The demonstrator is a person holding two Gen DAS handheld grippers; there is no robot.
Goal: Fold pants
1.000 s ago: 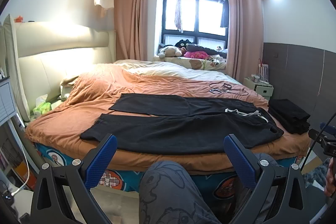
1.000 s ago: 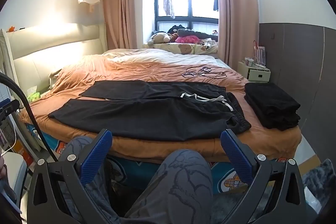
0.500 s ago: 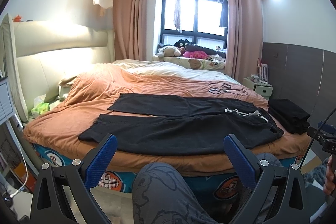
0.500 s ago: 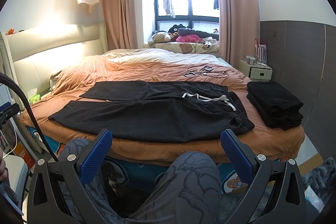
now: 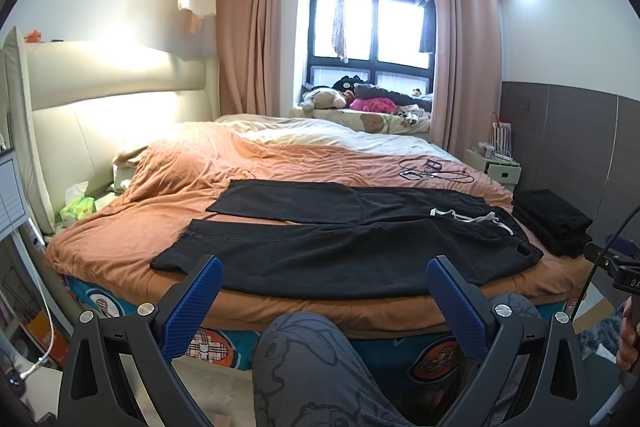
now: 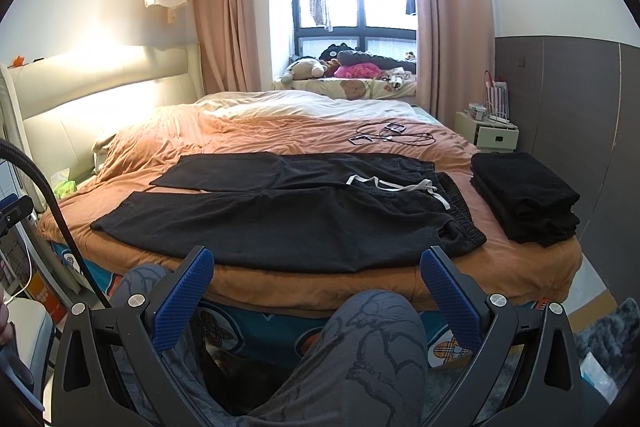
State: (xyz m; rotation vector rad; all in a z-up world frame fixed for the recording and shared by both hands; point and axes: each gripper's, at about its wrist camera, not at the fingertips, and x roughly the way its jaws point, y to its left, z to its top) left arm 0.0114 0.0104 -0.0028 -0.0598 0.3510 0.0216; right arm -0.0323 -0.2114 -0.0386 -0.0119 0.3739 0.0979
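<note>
The left tongs (image 5: 324, 285) sit at the bottom of the left wrist view, low and in front of the bed, with the two blue-padded fingers (image 5: 198, 301) spread wide and nothing between them. The right tongs (image 6: 316, 279) sit the same way at the bottom of the right wrist view, spread wide and holding nothing. Both point over the person's knee in grey cartoon-print trousers (image 6: 372, 347) toward the bed. The long black pants with a white drawstring (image 6: 288, 215) lie flat on the orange bed cover (image 6: 248, 131), in the middle of the frame. The two legs lie side by side and reach toward the left. The waist with the white string is on the right. The near edge of the pants lies close to the near edge of the bed, just above the tongs in both views. To the right of the pants, a little apart from the waist, a stack of folded black clothes (image 6: 524, 197) rests on the same cover. Farther back on the bed lie some thin black cables (image 6: 390, 135). A small white bedside cabinet (image 6: 486, 131) stands at the right, with small things on top that are too little to make out.
</note>
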